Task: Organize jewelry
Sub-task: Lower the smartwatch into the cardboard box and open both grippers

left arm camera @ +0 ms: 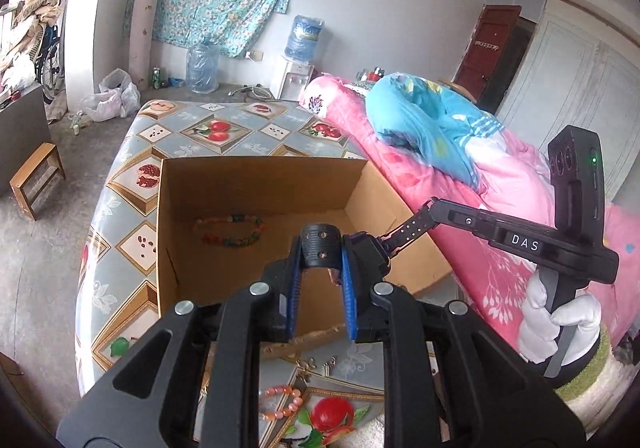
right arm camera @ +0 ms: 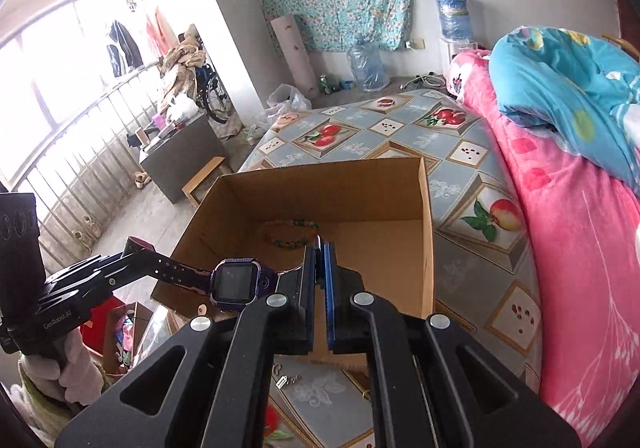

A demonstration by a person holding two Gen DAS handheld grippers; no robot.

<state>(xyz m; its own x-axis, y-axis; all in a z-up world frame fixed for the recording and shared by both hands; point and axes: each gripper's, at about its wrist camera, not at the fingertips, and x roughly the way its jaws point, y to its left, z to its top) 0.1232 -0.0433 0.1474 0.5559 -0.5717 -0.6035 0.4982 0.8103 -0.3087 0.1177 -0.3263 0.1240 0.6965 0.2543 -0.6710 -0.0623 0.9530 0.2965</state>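
The watch (right arm camera: 234, 284) hangs stretched between both grippers just above the near edge of the cardboard box (right arm camera: 424, 232), its strap running side to side. The left gripper (left arm camera: 322, 248) clamps one strap end; the right gripper (right arm camera: 320, 248) is pinched tight on the other. A beaded bracelet (left arm camera: 230, 232) lies inside, ahead of the fingers.

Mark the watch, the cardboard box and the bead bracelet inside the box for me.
watch (right arm camera: 231, 284): right wrist view, on its dark screen.
cardboard box (left arm camera: 260, 188): left wrist view, on the far inner wall.
bead bracelet (left arm camera: 230, 230): left wrist view, on the bead loop lying on the box floor.
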